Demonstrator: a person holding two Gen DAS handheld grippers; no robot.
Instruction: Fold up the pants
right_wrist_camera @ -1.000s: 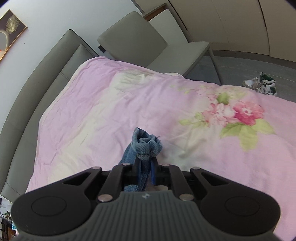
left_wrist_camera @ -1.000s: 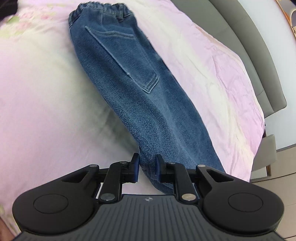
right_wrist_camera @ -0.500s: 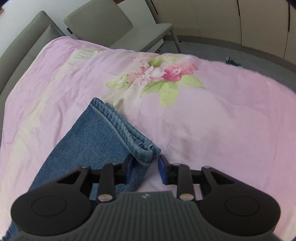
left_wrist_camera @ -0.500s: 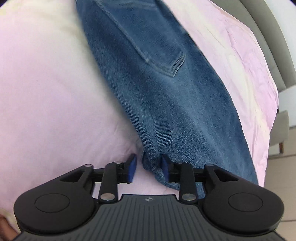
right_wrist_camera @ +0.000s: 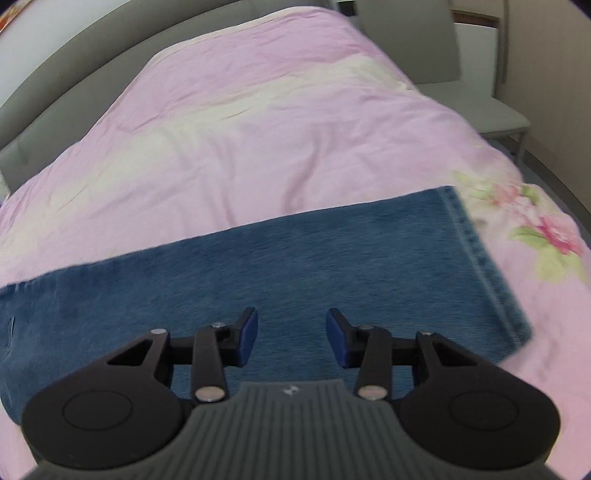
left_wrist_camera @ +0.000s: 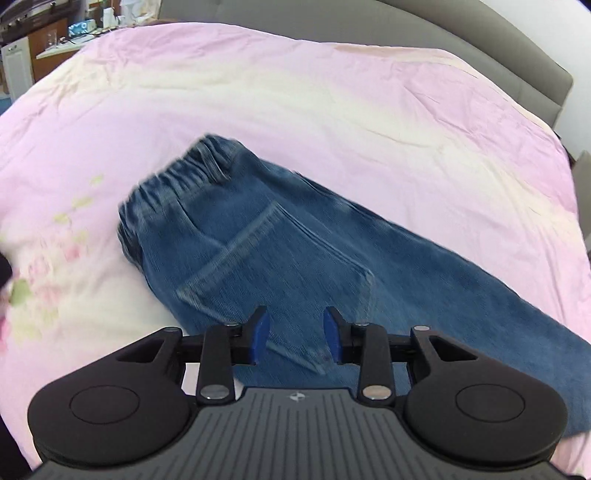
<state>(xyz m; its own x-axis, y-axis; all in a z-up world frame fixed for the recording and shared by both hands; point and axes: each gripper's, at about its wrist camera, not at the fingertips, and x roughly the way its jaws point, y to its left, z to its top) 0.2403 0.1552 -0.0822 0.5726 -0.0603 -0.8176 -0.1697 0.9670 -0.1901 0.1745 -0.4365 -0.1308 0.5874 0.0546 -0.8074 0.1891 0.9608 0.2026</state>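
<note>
Blue jeans [left_wrist_camera: 295, 251], doubled leg on leg, lie flat on the pink bedcover [left_wrist_camera: 332, 92]. Their elastic waistband [left_wrist_camera: 181, 173] is at the left and a back pocket [left_wrist_camera: 273, 266] faces up. My left gripper [left_wrist_camera: 295, 332] hovers open just above the pocket area, with denim below the gap and nothing pinched. In the right wrist view the legs [right_wrist_camera: 295, 258] run across the picture and the stitched hem [right_wrist_camera: 480, 266] ends at the right. My right gripper [right_wrist_camera: 291, 332] is open above the lower leg, holding nothing.
A grey padded headboard [left_wrist_camera: 480, 33] curves behind the bed. A grey chair [right_wrist_camera: 443, 55] stands past the bed's far right corner. Cluttered furniture [left_wrist_camera: 44, 40] shows at the far left. A flower print [right_wrist_camera: 546, 236] marks the cover beside the hem.
Both grippers opened and let go of the hem ends. The left swung up over the pocket near the waistband. The right rolled and now sits above the flat leg near the hem.
</note>
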